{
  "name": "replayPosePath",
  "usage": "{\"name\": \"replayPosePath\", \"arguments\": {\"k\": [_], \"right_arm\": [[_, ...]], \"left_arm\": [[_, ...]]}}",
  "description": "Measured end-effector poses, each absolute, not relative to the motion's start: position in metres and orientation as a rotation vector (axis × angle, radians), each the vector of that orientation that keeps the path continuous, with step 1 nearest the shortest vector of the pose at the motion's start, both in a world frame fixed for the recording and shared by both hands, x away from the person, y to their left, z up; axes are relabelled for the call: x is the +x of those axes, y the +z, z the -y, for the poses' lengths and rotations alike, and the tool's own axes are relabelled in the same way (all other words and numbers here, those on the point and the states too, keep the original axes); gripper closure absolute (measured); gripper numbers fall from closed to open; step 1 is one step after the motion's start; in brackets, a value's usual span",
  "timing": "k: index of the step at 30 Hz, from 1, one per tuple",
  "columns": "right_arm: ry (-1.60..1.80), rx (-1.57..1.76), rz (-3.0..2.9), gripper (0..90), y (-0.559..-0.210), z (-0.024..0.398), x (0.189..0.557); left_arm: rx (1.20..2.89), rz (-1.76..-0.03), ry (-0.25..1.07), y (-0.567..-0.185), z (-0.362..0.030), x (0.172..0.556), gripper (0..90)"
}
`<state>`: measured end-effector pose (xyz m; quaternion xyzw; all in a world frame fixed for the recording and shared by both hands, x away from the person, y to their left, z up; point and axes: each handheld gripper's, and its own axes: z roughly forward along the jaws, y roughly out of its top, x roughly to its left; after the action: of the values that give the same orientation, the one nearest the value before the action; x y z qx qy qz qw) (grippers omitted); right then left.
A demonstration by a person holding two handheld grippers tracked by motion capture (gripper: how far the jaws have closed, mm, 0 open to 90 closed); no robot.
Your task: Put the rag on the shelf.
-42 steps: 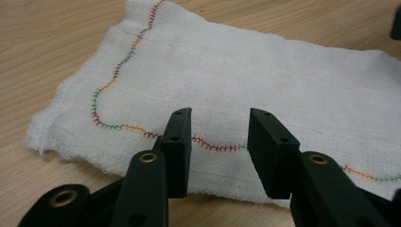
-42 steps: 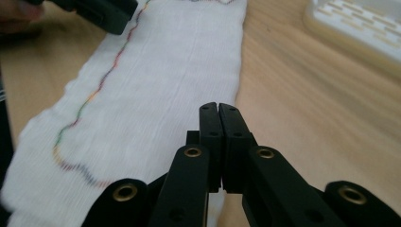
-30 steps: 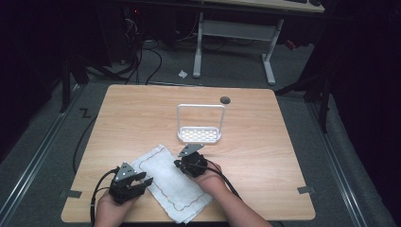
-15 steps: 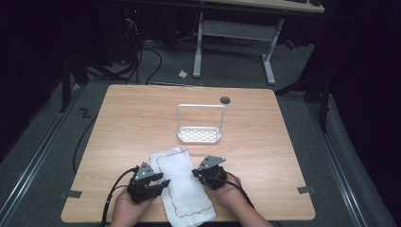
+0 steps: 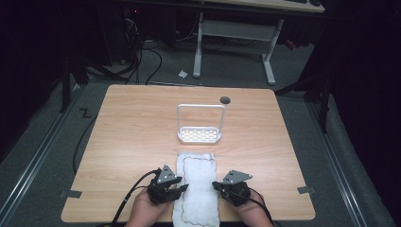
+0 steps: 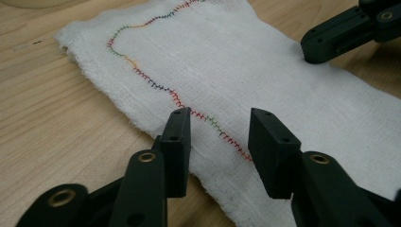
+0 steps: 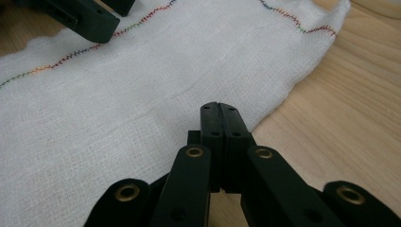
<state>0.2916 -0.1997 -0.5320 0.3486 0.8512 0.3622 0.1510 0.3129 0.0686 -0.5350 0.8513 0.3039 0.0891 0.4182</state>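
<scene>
A white cloth (image 5: 197,187) is lying folded into a long narrow strip at the near edge of the table (image 5: 132,132), midway between its two near corners, running straight from that edge toward the far edge. Folding is looking well underway: the strip is flat and fairly even, though likely at least one more fold across its length is remaining. The left gripper (image 6: 220,137) is sitting at the cloth's left edge, jaws apart and just having been closing in, straddling the stitched line with cloth between them but pads not pressing yet. The right gripper (image 7: 221,111) is resting at the cloth's right edge, jaws together, nothing visibly caught between them. Cloth is a loose-weave gauzy cotton, soft, slightly fuzzy at the edges, with a multicoloured zigzag stitch (image 6: 156,85) running just inside the border. Table is a smooth light wood-grain laminate. A white rack (image 5: 200,124) with a perforated base and thin square hoop is standing near the table's centre, well apart from the cloth's far end.
</scene>
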Motion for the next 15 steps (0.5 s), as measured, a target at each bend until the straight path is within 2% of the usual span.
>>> {"name": "replayPosePath", "arguments": {"k": [6, 9, 10, 15], "right_arm": [[1.043, 0.990, -2.441, 90.0, -0.533, 0.201, 0.284], [1.070, 0.988, -2.436, 86.2, -0.531, 0.203, 0.284], [1.149, 1.022, -2.383, 82.6, -0.526, 0.209, 0.287], [1.219, 1.129, -2.309, 74.4, -0.528, 0.226, 0.296]], "left_arm": [[2.189, -0.679, 0.294, -0.534, -0.065, 0.299, 65.5], [2.151, -0.688, 0.295, -0.532, -0.069, 0.303, 68.7], [2.082, -0.755, 0.277, -0.526, -0.077, 0.315, 68.7], [1.999, -0.944, 0.219, -0.528, -0.088, 0.362, 66.6]]}}
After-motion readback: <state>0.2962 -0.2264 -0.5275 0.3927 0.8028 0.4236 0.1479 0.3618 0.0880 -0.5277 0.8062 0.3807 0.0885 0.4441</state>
